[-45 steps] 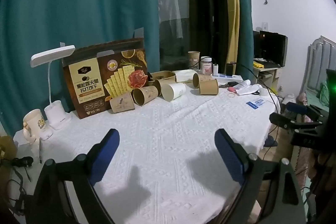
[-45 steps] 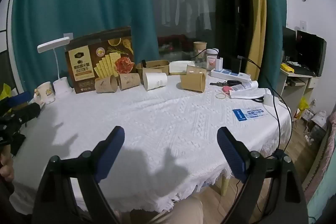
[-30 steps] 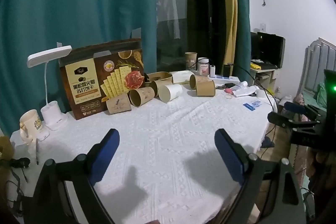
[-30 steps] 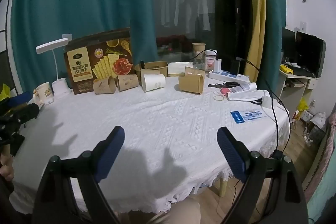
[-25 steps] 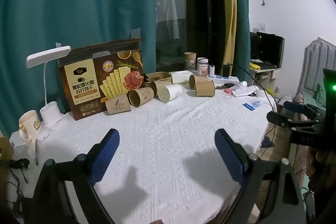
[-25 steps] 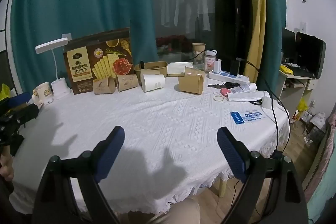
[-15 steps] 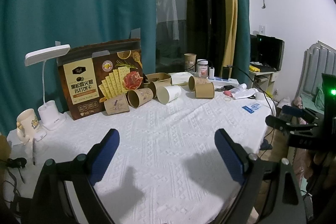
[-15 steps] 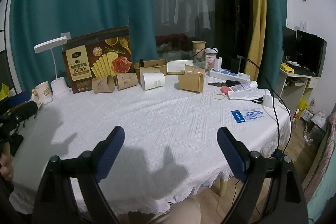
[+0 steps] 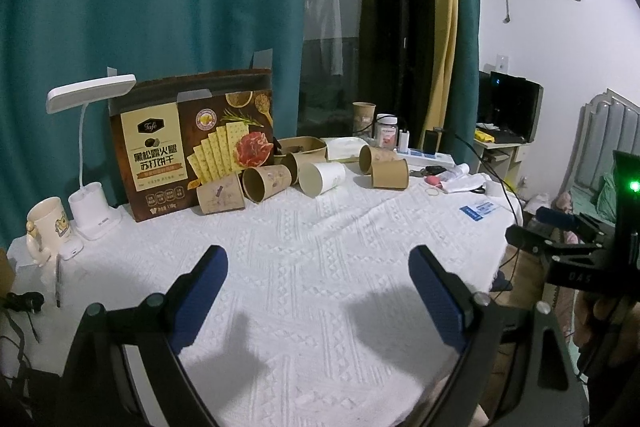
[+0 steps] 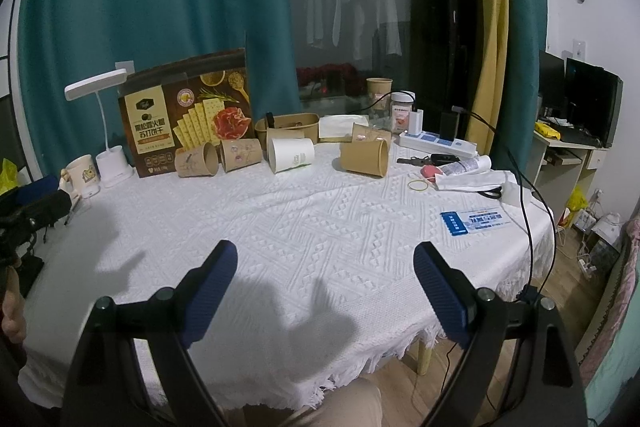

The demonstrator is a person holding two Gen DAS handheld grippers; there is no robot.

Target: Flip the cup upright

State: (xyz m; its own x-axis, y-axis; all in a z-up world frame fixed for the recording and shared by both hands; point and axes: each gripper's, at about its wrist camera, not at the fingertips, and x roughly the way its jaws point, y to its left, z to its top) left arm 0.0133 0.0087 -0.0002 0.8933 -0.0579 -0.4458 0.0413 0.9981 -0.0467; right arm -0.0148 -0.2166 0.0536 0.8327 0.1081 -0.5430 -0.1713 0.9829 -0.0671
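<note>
Several paper cups [image 9: 266,183] lie tipped along the table's [image 9: 320,267] far edge, while both grippers, left [image 9: 318,285] and right [image 10: 324,285], have drawn back slightly, fingers open and empty, so nothing is flipped yet.

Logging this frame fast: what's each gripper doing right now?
Left gripper: open, holding nothing, above the tablecloth.
Right gripper: open, holding nothing, short of the tipped cups.

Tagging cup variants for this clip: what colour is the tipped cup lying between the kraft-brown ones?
White, with a small green print; the white cup shows best in the right wrist view.
</note>
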